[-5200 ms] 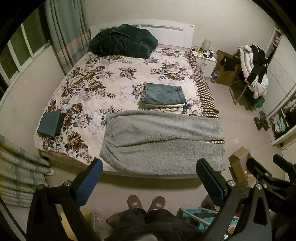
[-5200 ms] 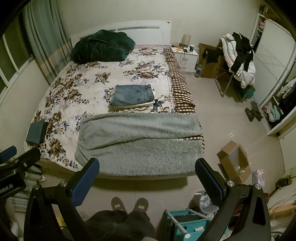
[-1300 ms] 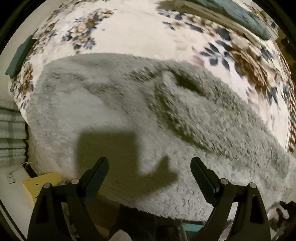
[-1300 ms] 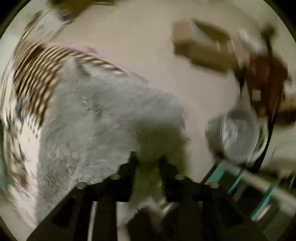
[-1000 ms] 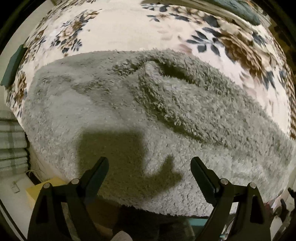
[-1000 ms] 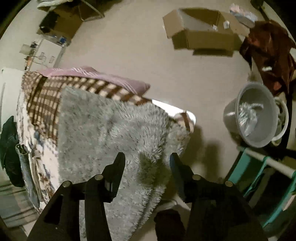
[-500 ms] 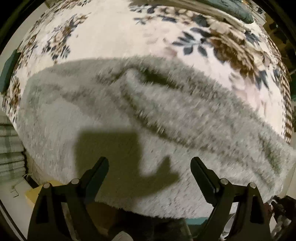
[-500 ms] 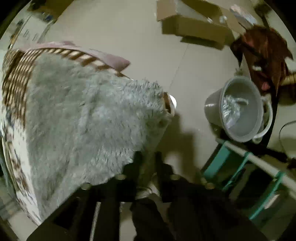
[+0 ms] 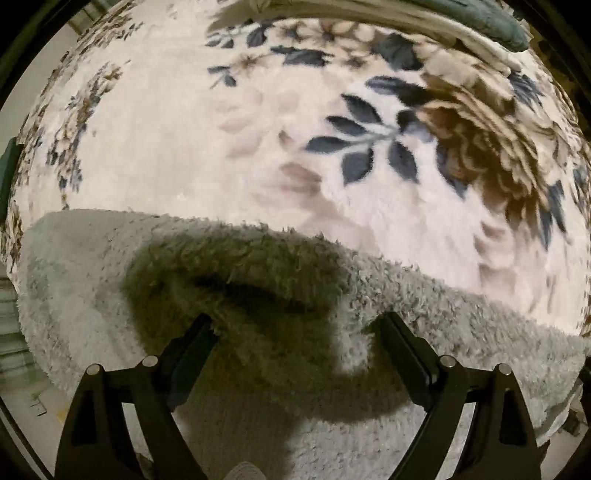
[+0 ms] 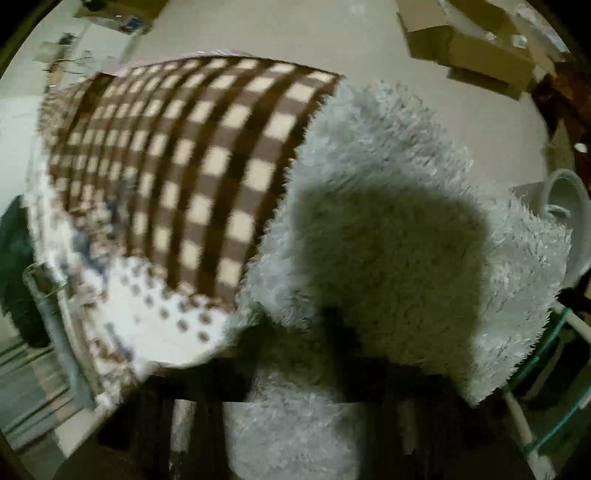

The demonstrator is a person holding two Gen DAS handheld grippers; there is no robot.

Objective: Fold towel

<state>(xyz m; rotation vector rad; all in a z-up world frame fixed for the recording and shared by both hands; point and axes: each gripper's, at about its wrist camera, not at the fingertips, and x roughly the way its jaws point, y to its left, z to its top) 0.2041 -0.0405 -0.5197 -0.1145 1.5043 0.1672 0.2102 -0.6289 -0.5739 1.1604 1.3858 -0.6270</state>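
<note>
Right wrist view smeared by motion; right gripper (image 10: 332, 369) mostly lost in shadow and grey pile, fingers hardly traceable. Probably pinching the towel (image 10: 388, 229), with a dark strip of fabric running down between the two black fingers, though the blur leaves that short of certain. Towel corner lifted close to the lens, hiding most of the floor behind it. Lower part of both views cut off by the gripper frames.

Left gripper (image 9: 295, 328) spread wide, fingers well apart, both tips pushed into the shaggy grey towel (image 9: 461, 321) without closing on it. A raised fold of pile between the fingers, heavily shadowed, its underside hidden. Towel's far edge lying across the floral bedspread (image 9: 258, 129), near edge out of frame below.

Surface: a bed under a cream cover printed with brown blooms and dark blue leaves; along its side, a brown-and-cream checked blanket (image 10: 184, 155), touching the towel's edge. Dark green bedding (image 9: 491, 22) only just visible at the top rim.

Room: pale floor, an open cardboard box (image 10: 469, 48) well apart from the bed, a grey bucket (image 10: 569, 221) partly behind the towel, white and teal rack bars (image 10: 546, 369) at the right edge.
</note>
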